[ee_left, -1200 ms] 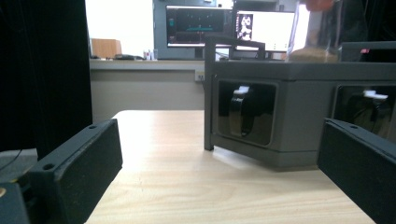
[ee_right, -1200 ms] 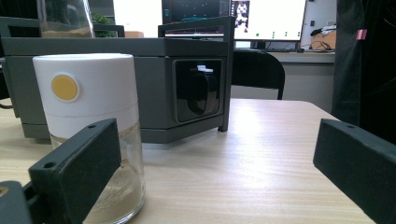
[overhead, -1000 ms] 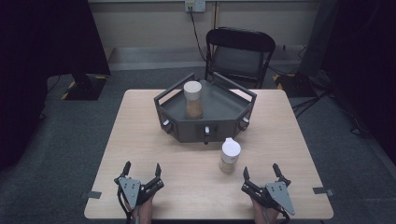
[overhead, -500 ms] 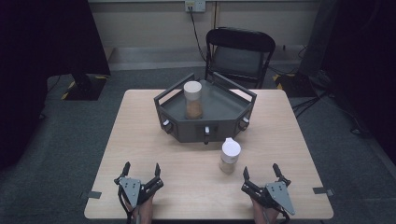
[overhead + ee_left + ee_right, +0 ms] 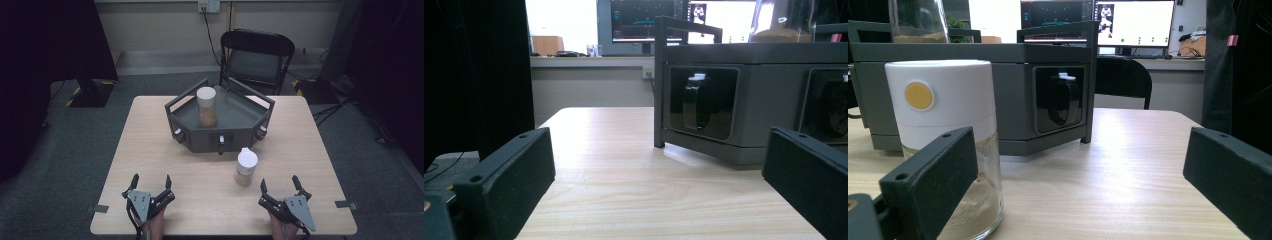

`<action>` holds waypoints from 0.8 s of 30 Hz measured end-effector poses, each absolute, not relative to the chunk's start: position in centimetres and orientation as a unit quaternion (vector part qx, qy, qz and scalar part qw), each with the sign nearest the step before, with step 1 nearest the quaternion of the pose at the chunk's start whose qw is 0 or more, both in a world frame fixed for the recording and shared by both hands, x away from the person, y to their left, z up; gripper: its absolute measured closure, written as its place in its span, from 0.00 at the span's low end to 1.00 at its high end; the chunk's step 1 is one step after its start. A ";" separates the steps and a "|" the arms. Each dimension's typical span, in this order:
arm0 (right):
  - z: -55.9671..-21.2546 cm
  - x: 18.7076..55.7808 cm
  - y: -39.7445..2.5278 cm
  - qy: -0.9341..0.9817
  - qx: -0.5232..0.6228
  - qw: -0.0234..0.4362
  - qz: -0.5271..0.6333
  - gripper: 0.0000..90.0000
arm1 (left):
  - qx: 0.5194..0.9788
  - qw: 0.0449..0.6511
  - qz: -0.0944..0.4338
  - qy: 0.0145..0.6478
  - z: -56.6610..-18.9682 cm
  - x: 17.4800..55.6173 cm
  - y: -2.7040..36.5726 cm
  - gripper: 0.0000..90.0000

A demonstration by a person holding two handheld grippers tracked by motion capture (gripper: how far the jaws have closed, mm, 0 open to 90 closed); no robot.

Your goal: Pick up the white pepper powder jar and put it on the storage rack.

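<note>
A grey multi-sided tray [image 5: 240, 132] with knobbed fronts stands at the middle back of the wooden table [image 5: 150, 150]. Inside it stands a clear jar [image 5: 206, 107] with a cream lid and brown powder. A second jar [image 5: 245, 167] with a white lid and tan powder stands on the table in front of the tray; it rises close at the left in the right gripper view [image 5: 943, 145]. My left gripper [image 5: 150, 183] rests open near the front edge at the left. My right gripper [image 5: 280, 185] rests open at the front right, just right of the white-lidded jar. Both hold nothing.
A black folding chair [image 5: 257, 57] stands behind the table. Dark curtains [image 5: 45, 45] hang at the left and right. Monitors [image 5: 1098, 20] glow in the background of both gripper views. Bare wood lies between the grippers and the tray [image 5: 744, 100].
</note>
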State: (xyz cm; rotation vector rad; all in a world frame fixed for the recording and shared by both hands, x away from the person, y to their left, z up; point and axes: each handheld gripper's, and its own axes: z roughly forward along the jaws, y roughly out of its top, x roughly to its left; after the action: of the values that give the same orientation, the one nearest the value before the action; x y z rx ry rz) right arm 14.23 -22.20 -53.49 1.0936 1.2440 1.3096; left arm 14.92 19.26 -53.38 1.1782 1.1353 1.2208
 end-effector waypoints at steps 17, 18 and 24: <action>-53.3 14.4 -22.3 0.515 0.455 0.487 0.539 0.00 | 0.493 0.521 0.508 0.477 -53.3 14.9 19.2 0.00; -53.3 14.4 -22.3 0.515 0.455 0.487 0.539 0.00 | 0.493 0.521 0.508 0.477 -53.3 14.9 19.2 0.00; -53.0 14.3 -22.4 0.518 0.451 0.486 0.540 0.00 | 0.493 0.521 0.507 0.478 -53.2 15.0 19.2 0.00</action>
State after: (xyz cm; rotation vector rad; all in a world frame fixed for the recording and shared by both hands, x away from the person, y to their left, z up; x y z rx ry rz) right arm 14.34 -22.40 -53.02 1.0986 1.2615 1.3140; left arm 14.98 19.24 -53.21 1.1812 1.1465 1.2150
